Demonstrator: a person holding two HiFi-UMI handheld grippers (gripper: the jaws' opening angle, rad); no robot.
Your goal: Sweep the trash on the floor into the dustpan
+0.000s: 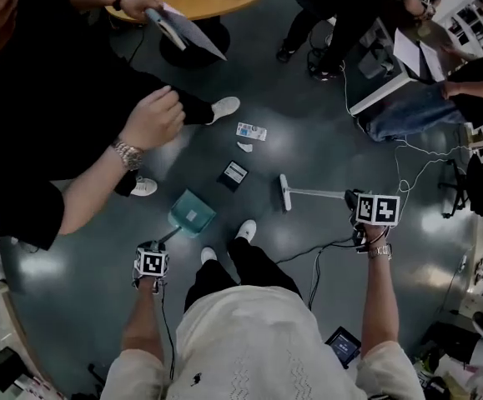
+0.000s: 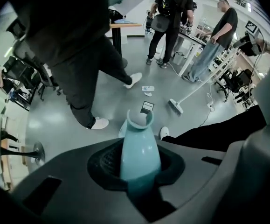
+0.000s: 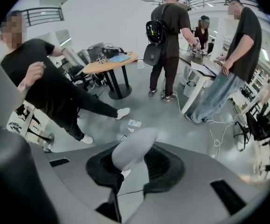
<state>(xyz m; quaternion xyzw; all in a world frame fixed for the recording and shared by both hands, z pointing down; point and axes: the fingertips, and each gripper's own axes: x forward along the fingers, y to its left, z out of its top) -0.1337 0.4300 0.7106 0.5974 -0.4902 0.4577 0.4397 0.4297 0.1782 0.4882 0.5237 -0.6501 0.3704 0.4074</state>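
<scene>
Dustpan (image 1: pixel 192 212), teal, rests on the grey floor (image 1: pixel 308 132) just left of the holder's white shoes (image 1: pixel 246 229), with its mouth turned toward the far right. Inside the pan only a pale patch shows, and it is too small to tell whether that is a sticker or a scrap. Its handle slants back toward the near left into the left gripper (image 1: pixel 151 263), whose jaws are clamped tight round the teal grip.

The trash lies out on the floor, beyond the pan. A black packet (image 1: pixel 233 175) is nearest, just past the pan's far right corner and not touching it. Farther off lie a small white scrap (image 1: pixel 245 147) and, beyond that, a white and blue wrapper (image 1: pixel 251 131).

The broom (image 1: pixel 284 192) has its head down on the floor to the right of the black packet, apart from it. Its pale handle runs right to the right gripper (image 1: pixel 376 209), whose jaws are closed on the handle.

A bystander in black (image 1: pixel 49 98) leans in from the far left, one hand (image 1: pixel 151 119) with a wristwatch hanging over the floor left of the trash and one white shoe (image 1: pixel 143 187) close to the pan's left side. A round wooden table (image 1: pixel 224 2) stands at the far edge. Loose cables (image 1: pixel 416 173) trail over the floor to the right.
</scene>
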